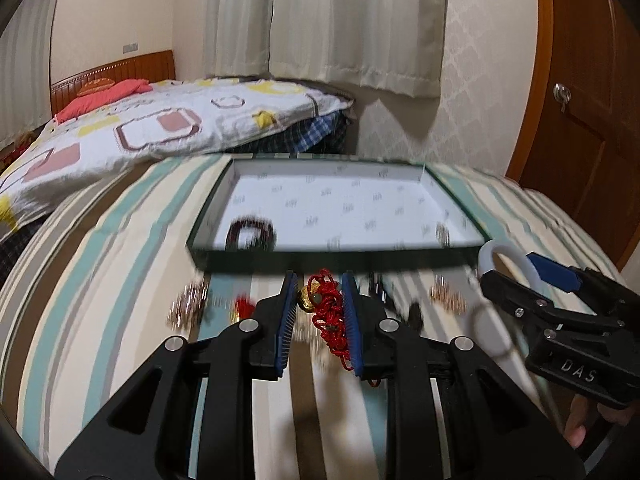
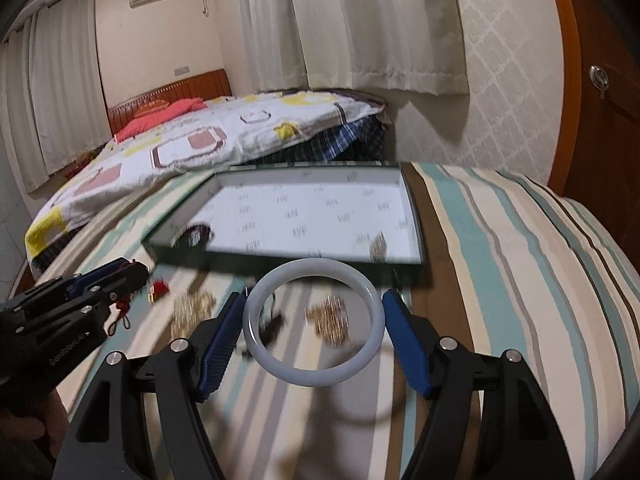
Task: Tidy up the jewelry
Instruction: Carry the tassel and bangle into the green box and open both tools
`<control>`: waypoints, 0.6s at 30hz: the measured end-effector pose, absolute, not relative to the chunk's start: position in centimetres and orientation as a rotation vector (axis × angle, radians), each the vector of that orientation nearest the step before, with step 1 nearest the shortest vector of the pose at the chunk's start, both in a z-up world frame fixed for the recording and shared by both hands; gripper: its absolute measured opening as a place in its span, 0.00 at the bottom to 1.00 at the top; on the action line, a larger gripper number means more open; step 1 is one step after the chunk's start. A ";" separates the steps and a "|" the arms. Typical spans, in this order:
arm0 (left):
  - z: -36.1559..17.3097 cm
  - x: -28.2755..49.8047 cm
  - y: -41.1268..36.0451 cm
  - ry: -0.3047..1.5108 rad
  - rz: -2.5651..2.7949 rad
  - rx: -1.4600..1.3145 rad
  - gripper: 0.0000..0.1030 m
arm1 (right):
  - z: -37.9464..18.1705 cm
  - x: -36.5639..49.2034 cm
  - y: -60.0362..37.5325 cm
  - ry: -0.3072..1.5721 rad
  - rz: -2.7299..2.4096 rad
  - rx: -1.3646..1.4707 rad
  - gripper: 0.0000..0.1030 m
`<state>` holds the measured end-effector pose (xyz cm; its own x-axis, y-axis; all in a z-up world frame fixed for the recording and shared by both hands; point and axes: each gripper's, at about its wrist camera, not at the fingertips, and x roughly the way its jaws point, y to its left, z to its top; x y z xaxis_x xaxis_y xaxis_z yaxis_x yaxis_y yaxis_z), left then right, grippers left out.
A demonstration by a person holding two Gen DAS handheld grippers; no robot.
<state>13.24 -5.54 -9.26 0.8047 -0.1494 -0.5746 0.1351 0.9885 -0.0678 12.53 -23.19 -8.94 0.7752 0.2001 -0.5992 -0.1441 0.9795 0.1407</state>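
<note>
My left gripper is shut on a red knotted cord charm with a gold bead, held above the striped cloth just before the tray. My right gripper is shut on a pale white bangle, held above the cloth; it also shows in the left wrist view. A shallow white-lined tray with a dark rim lies ahead. A dark beaded bracelet lies in its near left corner. A small gold piece lies near its near right edge.
Loose gold chains and a small red and gold piece lie on the striped cloth before the tray. A bed with a patterned quilt stands behind. A wooden door is at the right.
</note>
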 end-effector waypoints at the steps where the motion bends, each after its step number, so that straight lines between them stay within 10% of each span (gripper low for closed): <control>1: -8.8 14.1 -5.6 0.604 -0.155 -0.022 0.22 | -8.7 13.1 -23.1 0.653 0.187 0.089 0.67; 18: -11.2 27.0 -7.5 0.675 -0.144 -0.002 0.22 | -11.1 24.3 -22.3 0.703 0.198 0.071 0.67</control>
<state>27.03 -7.49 -11.20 0.7710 -0.1336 -0.6227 0.1323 0.9900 -0.0487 24.30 -22.31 -11.06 0.7447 0.2049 -0.6352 -0.1572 0.9788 0.1314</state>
